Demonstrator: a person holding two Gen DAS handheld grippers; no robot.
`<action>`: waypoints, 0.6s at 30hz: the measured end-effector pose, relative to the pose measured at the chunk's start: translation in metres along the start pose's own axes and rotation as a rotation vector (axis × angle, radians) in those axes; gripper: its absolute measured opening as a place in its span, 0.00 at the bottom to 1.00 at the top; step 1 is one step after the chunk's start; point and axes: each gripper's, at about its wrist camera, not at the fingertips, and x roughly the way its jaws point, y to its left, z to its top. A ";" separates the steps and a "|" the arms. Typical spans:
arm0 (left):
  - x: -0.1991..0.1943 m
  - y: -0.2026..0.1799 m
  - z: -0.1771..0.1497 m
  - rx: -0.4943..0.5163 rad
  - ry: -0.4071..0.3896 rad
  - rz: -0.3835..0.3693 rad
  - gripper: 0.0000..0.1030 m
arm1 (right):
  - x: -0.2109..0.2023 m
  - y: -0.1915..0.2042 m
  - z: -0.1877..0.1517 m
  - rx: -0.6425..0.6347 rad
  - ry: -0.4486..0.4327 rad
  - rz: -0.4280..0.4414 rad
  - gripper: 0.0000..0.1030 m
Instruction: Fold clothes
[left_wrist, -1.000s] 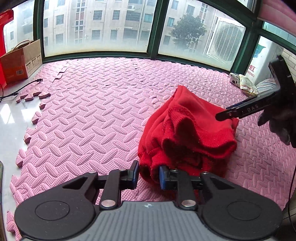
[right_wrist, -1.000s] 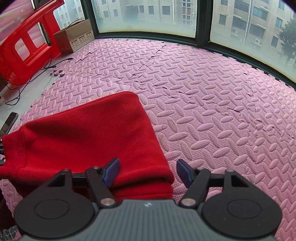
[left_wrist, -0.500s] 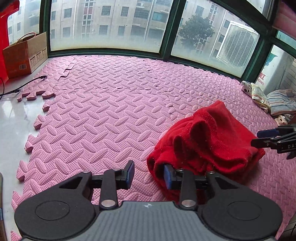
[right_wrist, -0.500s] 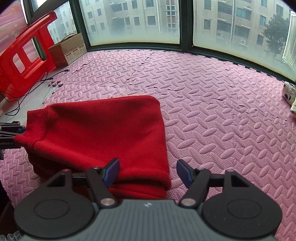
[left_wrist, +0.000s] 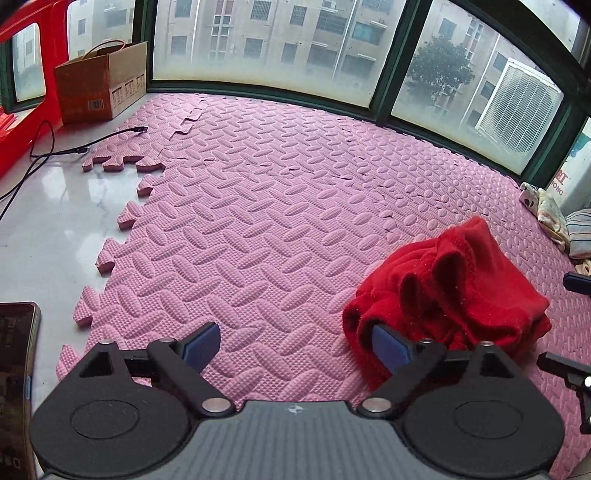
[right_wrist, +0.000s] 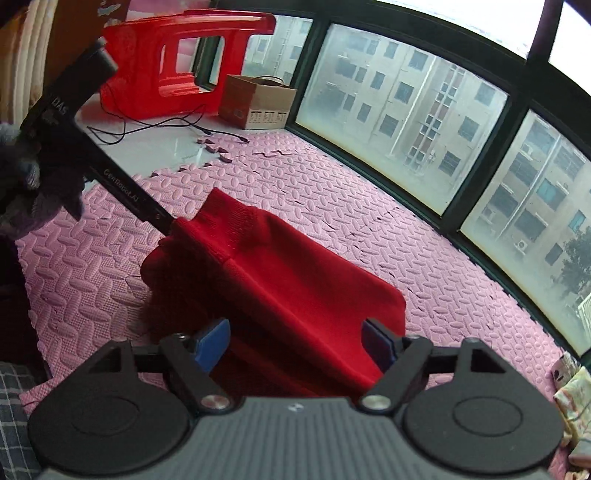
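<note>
A red knitted garment (left_wrist: 454, 295) lies bunched in folds on the pink foam mat (left_wrist: 258, 221), at the lower right of the left wrist view. My left gripper (left_wrist: 295, 347) is opening wide, with only mat between its pads; its right pad sits at the garment's near edge. In the right wrist view the garment (right_wrist: 295, 280) stretches away from my right gripper (right_wrist: 295, 343). Its jaws are opening too, and the cloth lies between and below the pads unpressed. One of the left gripper's fingers (right_wrist: 122, 192) reaches to the garment's ribbed end, held by a gloved hand (right_wrist: 22, 177).
A cardboard box (left_wrist: 99, 88) and a red plastic stool (right_wrist: 177, 66) stand by the windows at the far left. A black cable (left_wrist: 55, 151) trails over the bare white floor (left_wrist: 44, 229). A phone (left_wrist: 14, 369) lies at the near left. Other clothes (left_wrist: 554, 218) are piled at the right.
My left jaws went from nearly shut on the garment's edge to wide apart, letting it go. My right gripper swung round the garment, rolled, and widened its jaws.
</note>
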 end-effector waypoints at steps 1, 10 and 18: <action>-0.002 0.001 0.001 -0.009 -0.005 -0.002 0.94 | 0.001 0.013 0.002 -0.062 -0.015 -0.008 0.79; -0.020 0.008 0.001 -0.097 -0.039 -0.032 0.97 | 0.036 0.089 0.010 -0.338 -0.003 -0.037 0.81; -0.026 0.012 0.000 -0.178 -0.035 -0.113 0.97 | 0.058 0.109 0.006 -0.362 0.002 -0.106 0.81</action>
